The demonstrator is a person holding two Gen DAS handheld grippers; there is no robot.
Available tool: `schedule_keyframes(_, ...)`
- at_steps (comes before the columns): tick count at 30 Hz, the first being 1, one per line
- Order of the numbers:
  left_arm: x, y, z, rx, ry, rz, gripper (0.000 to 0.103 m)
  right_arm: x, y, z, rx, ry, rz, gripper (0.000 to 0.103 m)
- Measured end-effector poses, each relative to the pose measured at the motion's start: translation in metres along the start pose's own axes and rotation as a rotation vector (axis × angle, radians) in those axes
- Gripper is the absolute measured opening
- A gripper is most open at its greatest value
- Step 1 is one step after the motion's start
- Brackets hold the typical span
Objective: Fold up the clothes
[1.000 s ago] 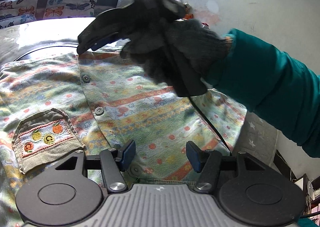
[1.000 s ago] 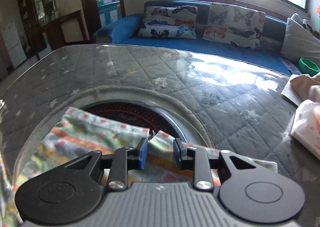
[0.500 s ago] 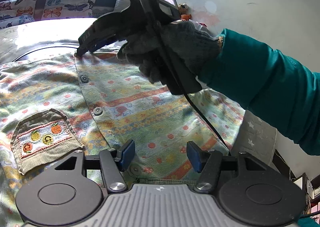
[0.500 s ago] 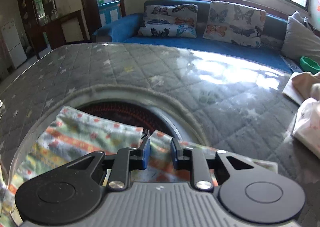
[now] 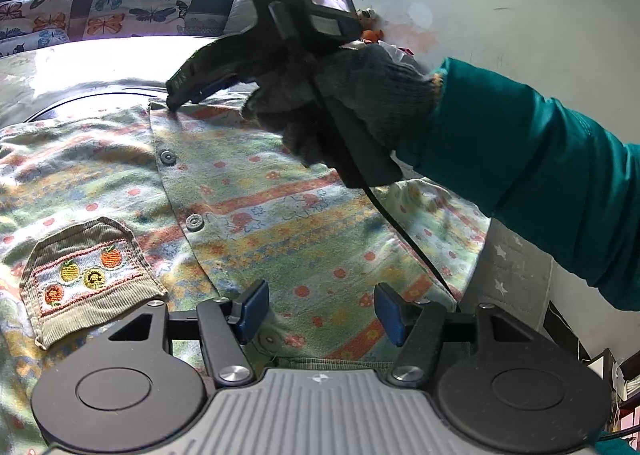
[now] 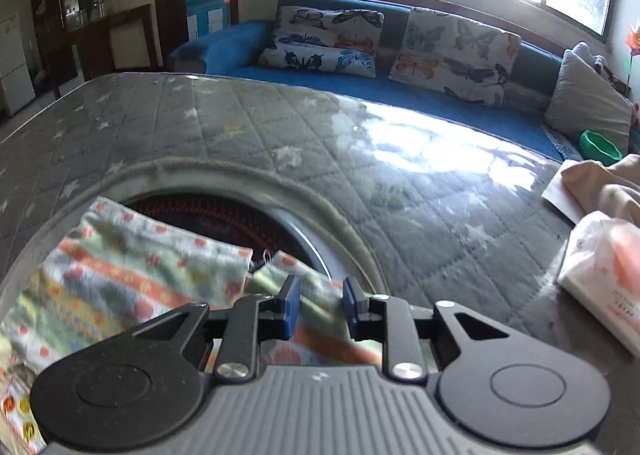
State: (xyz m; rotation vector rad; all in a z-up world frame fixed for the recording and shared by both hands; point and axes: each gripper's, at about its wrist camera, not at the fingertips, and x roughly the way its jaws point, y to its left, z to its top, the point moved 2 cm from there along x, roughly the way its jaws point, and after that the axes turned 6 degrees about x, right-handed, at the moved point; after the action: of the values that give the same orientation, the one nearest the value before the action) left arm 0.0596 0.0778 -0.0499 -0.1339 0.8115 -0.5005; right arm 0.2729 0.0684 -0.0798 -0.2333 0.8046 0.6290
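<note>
Under the left claw (image 5: 318, 311) lies a shirt (image 5: 280, 215) of soft, matt, slightly fuzzy printed cloth, with dull plastic buttons (image 5: 195, 222) and a ribbed corduroy pocket (image 5: 86, 279) stitched with embroidered fruit. Both claws are matt black plastic with blue rubbery pads (image 5: 256, 305) and shiny metal screws (image 5: 231, 372). A coarse knitted glove (image 5: 360, 103) and smooth teal sleeve (image 5: 540, 175) hold the right claw (image 6: 320, 305). Beyond it the worktop (image 6: 280, 127) wears quilted grey cloth under a glossy clear cover. To its right sits a crinkly plastic packet (image 6: 600, 271).

We see a blue sofa (image 6: 400, 95) with butterfly cushions (image 6: 452, 51), a green bowl (image 6: 600, 143), a tissue pack (image 6: 604, 275) and the quilted grey table cover (image 6: 240, 135).
</note>
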Motion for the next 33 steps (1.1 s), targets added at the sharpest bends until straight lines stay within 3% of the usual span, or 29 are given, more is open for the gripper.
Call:
schedule_keyframes(11, -0.003, 0.003, 0.001, -0.019, -0.007, -0.014, 0.065, -0.024, 0.012, -0.02, -0.038, 0.071, 0.067, 0.024)
schedule_keyframes(19, -0.022, 0.01, 0.0, -0.033, -0.023, 0.055, 0.069, -0.046, 0.011, -0.028, -0.012, 0.095, 0.107, 0.028)
schedule_keyframes(33, -0.044, 0.012, -0.03, -0.008, -0.008, 0.149, 0.067, -0.146, 0.036, -0.121, -0.195, 0.188, 0.182, 0.034)
